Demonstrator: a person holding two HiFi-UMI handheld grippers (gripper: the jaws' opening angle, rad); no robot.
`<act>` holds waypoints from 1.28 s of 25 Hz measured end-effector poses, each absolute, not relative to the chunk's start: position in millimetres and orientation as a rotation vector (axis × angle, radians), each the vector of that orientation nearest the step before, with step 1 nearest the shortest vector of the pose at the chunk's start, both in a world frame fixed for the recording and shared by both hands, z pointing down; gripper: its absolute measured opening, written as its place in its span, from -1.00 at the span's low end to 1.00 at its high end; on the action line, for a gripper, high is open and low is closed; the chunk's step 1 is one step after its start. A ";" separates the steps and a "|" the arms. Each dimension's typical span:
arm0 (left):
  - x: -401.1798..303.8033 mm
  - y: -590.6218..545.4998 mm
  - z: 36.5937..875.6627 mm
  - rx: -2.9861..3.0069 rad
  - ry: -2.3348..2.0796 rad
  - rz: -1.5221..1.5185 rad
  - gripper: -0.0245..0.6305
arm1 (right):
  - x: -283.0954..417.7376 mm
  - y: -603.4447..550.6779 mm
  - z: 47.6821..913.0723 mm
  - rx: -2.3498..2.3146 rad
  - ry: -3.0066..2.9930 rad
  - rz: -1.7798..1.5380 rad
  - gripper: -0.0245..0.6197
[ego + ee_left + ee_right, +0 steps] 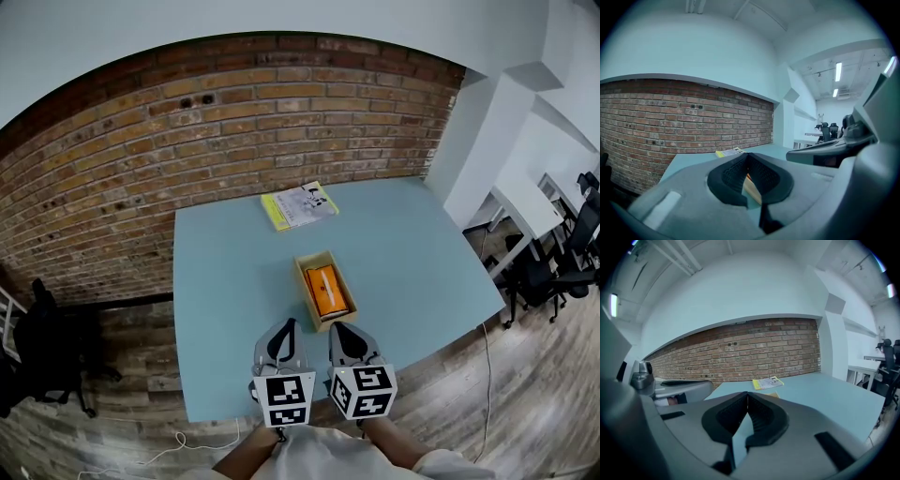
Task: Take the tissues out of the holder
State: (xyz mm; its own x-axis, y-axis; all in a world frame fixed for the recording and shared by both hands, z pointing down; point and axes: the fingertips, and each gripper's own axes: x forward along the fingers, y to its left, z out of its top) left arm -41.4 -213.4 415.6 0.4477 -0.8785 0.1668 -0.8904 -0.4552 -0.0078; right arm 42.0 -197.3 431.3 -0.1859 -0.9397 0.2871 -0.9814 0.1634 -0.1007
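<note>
An orange pack (328, 292), seemingly tissues, lies in the rectangular wooden holder (303, 279) midway on the pale blue bench (412, 253). Just short of it, the left gripper (286, 325) and right gripper (339, 328) have their fingers pressed together, empty.

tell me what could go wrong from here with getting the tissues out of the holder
The left tongs and right tongs are both shut; unless opened first, they may just shove the orange tissue pack. The pack nearly fills the wooden holder, which seems to sit unfastened on the table, so pulling could lift or drag the holder along.
</note>
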 end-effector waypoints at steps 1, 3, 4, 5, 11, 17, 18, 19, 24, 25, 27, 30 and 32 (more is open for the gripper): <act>-40.9 -218.7 415.4 2.607 -1.588 0.226 -0.91 | 41.5 -202.6 431.3 1.899 -2.268 0.400 -0.91; -39.7 -228.4 416.0 2.617 -1.576 0.233 -0.91 | 41.5 -211.8 432.2 1.911 -2.261 0.411 -0.91; -38.6 -232.7 416.6 2.622 -1.569 0.237 -0.91 | 42.3 -215.8 432.9 1.920 -2.257 0.416 -0.90; -37.2 -236.9 417.2 2.626 -1.563 0.239 -0.91 | 43.6 -219.5 433.8 1.928 -2.254 0.422 -0.91; -31.1 -253.9 427.1 2.594 -1.540 0.246 -0.91 | 54.5 -233.1 446.8 1.933 -2.224 0.451 -0.90; -23.7 -267.7 437.9 2.586 -1.539 0.299 -0.91 | 67.7 -258.6 468.0 1.919 -2.209 0.508 -0.90; -23.5 -268.8 439.3 2.583 -1.541 0.308 -0.91 | 68.6 -262.2 471.8 1.911 -2.204 0.516 -0.90; -23.8 -270.9 440.1 2.579 -1.545 0.315 -0.91 | 69.0 -266.5 474.3 1.903 -2.203 0.521 -0.86; -25.0 -281.8 448.5 2.542 -1.559 0.338 -0.91 | 71.6 -290.7 489.9 1.862 -2.188 0.541 -0.53; -25.2 -282.8 450.9 2.537 -1.559 0.346 -0.91 | 72.7 -295.0 494.4 1.852 -2.179 0.548 -0.49; -27.1 -285.9 455.3 2.524 -1.562 0.355 -0.91 | 74.5 -304.1 502.7 1.832 -2.159 0.558 -0.37; -33.2 -291.4 461.3 2.500 -1.579 0.361 -0.91 | 76.2 -317.0 515.3 1.787 -2.123 0.567 -0.17; -36.7 -294.9 464.2 2.490 -1.594 0.365 -0.91 | 78.6 -324.5 524.7 1.754 -2.090 0.565 -0.06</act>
State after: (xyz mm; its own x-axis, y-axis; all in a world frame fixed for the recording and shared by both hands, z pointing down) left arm -36.7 -294.9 464.2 0.4014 -0.8688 0.2898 -0.9084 -0.4180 0.0051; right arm 78.6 -324.5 524.7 -0.1699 -0.8442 0.5085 -0.9854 0.1526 -0.0760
